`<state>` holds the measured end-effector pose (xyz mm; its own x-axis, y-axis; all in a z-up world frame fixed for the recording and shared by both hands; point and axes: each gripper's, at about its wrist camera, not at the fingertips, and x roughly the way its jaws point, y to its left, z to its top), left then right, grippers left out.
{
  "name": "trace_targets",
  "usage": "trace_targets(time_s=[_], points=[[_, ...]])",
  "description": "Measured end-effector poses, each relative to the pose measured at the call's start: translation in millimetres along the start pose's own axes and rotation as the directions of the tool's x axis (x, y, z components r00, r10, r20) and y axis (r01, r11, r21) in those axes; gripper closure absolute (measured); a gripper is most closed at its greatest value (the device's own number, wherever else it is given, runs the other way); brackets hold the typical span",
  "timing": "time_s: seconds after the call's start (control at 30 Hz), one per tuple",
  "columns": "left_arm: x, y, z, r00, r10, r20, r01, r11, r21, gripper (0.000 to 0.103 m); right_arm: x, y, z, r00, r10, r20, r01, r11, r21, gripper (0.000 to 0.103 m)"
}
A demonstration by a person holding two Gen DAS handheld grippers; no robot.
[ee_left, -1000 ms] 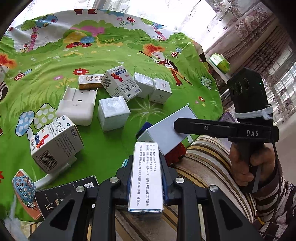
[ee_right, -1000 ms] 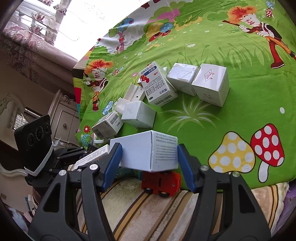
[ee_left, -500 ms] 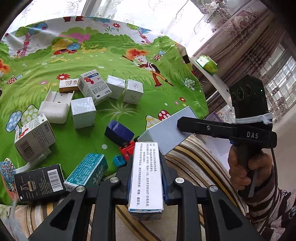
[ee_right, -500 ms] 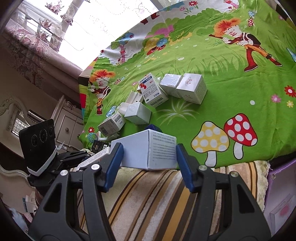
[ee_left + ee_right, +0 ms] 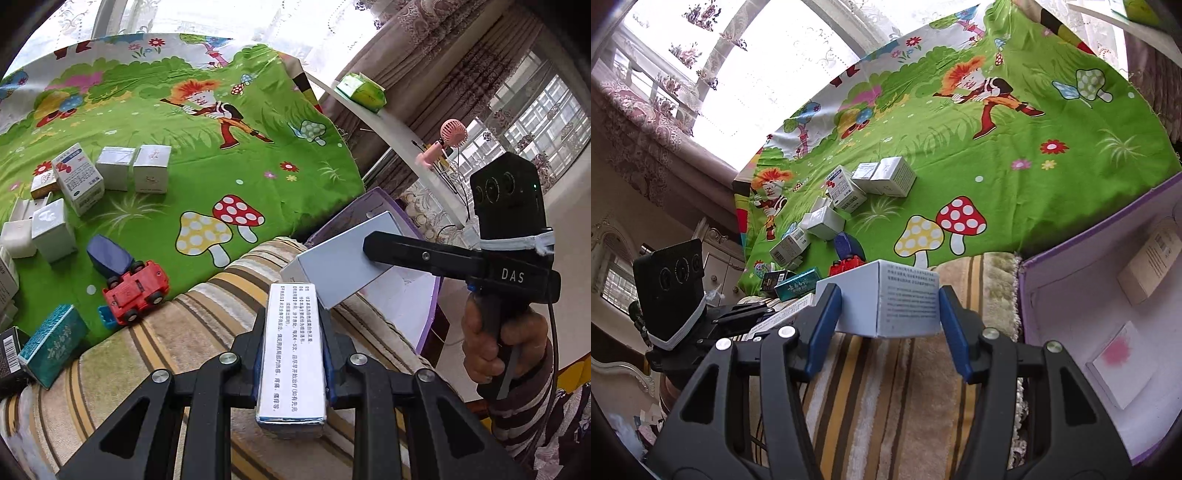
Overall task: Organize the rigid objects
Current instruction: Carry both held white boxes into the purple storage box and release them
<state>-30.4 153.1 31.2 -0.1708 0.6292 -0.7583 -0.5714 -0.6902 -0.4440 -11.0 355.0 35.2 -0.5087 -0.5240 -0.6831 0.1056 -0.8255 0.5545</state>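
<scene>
Left gripper [image 5: 291, 354]: jaws nearly closed, blue pads clamped on both long sides of a slim box [image 5: 291, 350]; printed face up, box pointing forward along the fingers.
Right gripper [image 5: 886, 325]: jaws part open and just now closing; a white box [image 5: 886, 306] sits between the blue pads, left pad against its side, right pad at its printed end.
Right hand [image 5: 491, 339]: wrapped round the black handle, striped sleeve behind it.
Position of both boxes: in the air above the striped cushion [image 5: 886, 398], past the near edge of the green cloth [image 5: 221, 155].
Relation of boxes: the white box lies just ahead of the slim box tip in the left view; touching or apart cannot be told.
Purple bin [image 5: 1100, 236]: beside the cushion, off the cloth's right corner; open top, white inside.
Bin contents: a beige box [image 5: 1148, 266] and a flat white box with a pink mark [image 5: 1123, 365] on the floor of the bin.
Toy car [image 5: 135, 291]: red, on the cloth at its near edge, wheels down.
Blue block [image 5: 109, 254]: just behind the car.
Teal box [image 5: 51, 347]: lying at the near edge, left of the car.
Black box [image 5: 9, 350]: touching the teal box on its left, partly cut off.
White cartons [image 5: 114, 170]: a cluster toward the left side of the cloth, well apart from the car.
</scene>
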Motion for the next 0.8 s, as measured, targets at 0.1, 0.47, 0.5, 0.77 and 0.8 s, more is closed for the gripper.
trace_targets(time_s=[0.1,0.47,0.5,0.77,0.8], points=[[15,-21,4,1.0,-0.011,-0.024,0.011,1.0,0.006,0.078,-23,-14,-8,0.999,-0.036,0.031,0.035,0.999,0.028,0.045],[71,-91,11,0.993,-0.016,-0.114,0.021,0.999,0.042,0.078,-82,-75,-37,0.986,-0.14,0.093,0.122,0.977,0.177,0.046],[76,-95,12,0.992,-0.024,-0.121,0.029,0.999,0.038,0.078,-85,-80,-38,0.984,-0.149,0.095,0.129,0.973,0.189,0.046],[87,-109,12,0.991,-0.029,-0.128,0.037,0.998,0.059,0.039,-97,-105,-47,0.969,-0.23,0.088,0.2,0.945,0.26,0.03],[85,-109,11,0.992,-0.027,-0.125,0.035,0.998,0.059,0.038,-97,-105,-47,0.967,-0.24,0.089,0.21,0.943,0.259,0.025]])
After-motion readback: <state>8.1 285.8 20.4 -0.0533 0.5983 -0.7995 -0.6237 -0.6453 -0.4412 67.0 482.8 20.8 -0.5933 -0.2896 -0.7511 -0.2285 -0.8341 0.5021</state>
